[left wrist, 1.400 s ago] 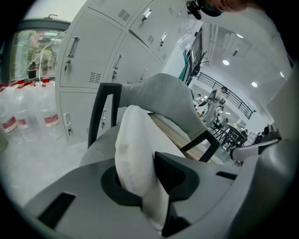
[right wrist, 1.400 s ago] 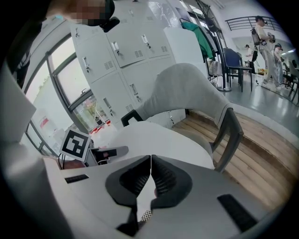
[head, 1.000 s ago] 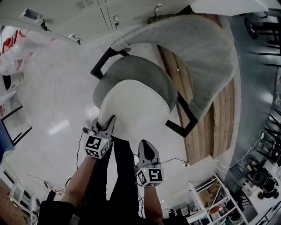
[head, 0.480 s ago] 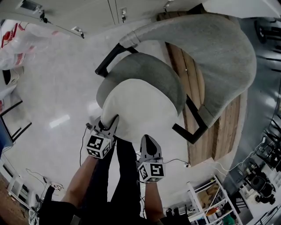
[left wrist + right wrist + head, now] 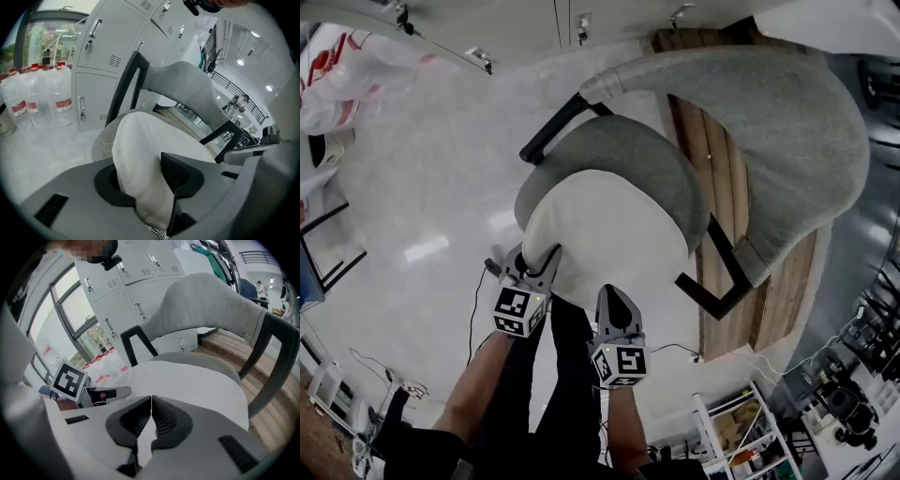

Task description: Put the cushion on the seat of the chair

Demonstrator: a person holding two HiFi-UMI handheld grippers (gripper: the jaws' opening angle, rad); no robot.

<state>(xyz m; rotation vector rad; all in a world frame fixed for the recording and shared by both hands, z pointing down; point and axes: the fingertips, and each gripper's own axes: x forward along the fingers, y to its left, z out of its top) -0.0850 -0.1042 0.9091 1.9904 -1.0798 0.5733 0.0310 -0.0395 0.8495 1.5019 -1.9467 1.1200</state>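
Note:
A round white cushion [image 5: 614, 234] lies on the grey seat [image 5: 628, 150] of a chair with a curved grey backrest [image 5: 787, 122] and black arms. My left gripper [image 5: 534, 261] is at the cushion's near left rim. In the left gripper view the cushion [image 5: 150, 150] bulges thickly between the jaws of this gripper [image 5: 145, 187], which have just been opening, and both pads still touch it. My right gripper [image 5: 614, 302] is at the near rim. In the right gripper view its jaws [image 5: 151, 411] are shut on a thin fold of the cushion [image 5: 187, 380].
The chair stands partly over a low wooden platform [image 5: 741, 216]. Grey lockers [image 5: 108, 42] and several water bottles [image 5: 37, 98] line the far wall. Cables [image 5: 476, 314] trail on the floor by my left arm. A shelf unit [image 5: 741, 431] stands at lower right.
Both grippers have come down with the cushion, which now rests lower and flatter on the seat. The left jaws stand wider than before.

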